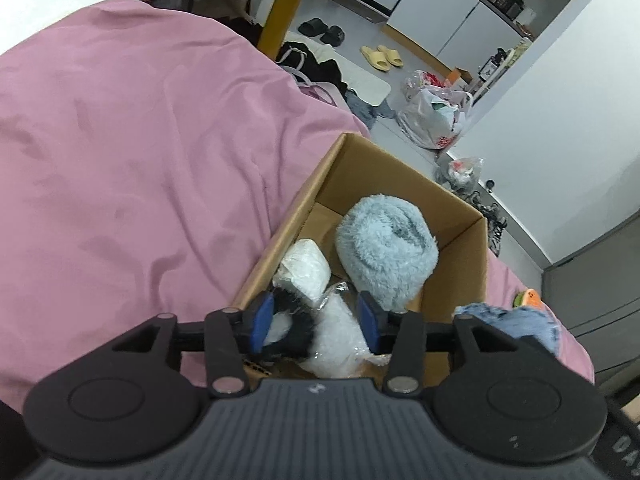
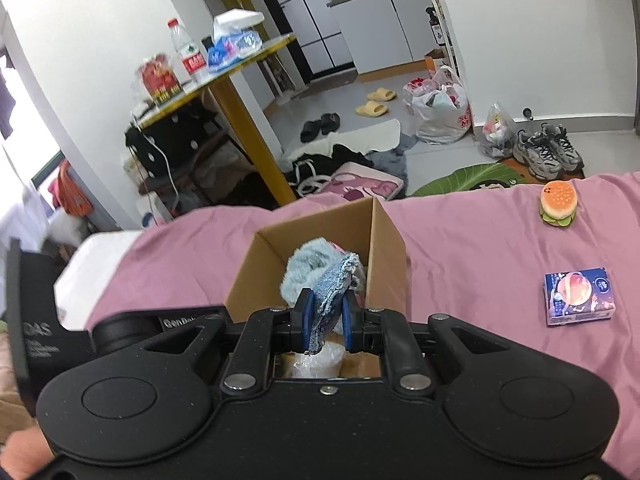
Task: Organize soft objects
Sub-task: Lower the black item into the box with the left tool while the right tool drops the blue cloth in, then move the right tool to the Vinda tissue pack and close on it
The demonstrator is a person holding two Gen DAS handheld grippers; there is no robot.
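two grippers crowd one cardboard box (image 2: 386, 240): the right gripper (image 2: 325, 320) pinches a frayed denim patch (image 2: 332, 288) over it, the left gripper (image 1: 314, 322) hangs parted above a black-and-white plush (image 1: 320, 332). collision could knock the patch outside.

We read very little here. In the right wrist view, the black body of the other gripper (image 2: 120, 332), to the left of the fingers, carries white lettering: "DAS" on its far left face, with smaller lines beneath that blur beyond reading, and "GenRo…" cut off beside its round knob. In the left wrist view, at the bottom right corner past the right-hand finger, we make out "DA" on a dark surface (image 1: 626, 446). The water bottle (image 2: 187, 50) on the bench has a red label and the small blue box (image 2: 577, 297) on the bed bears print, neither legible to us.
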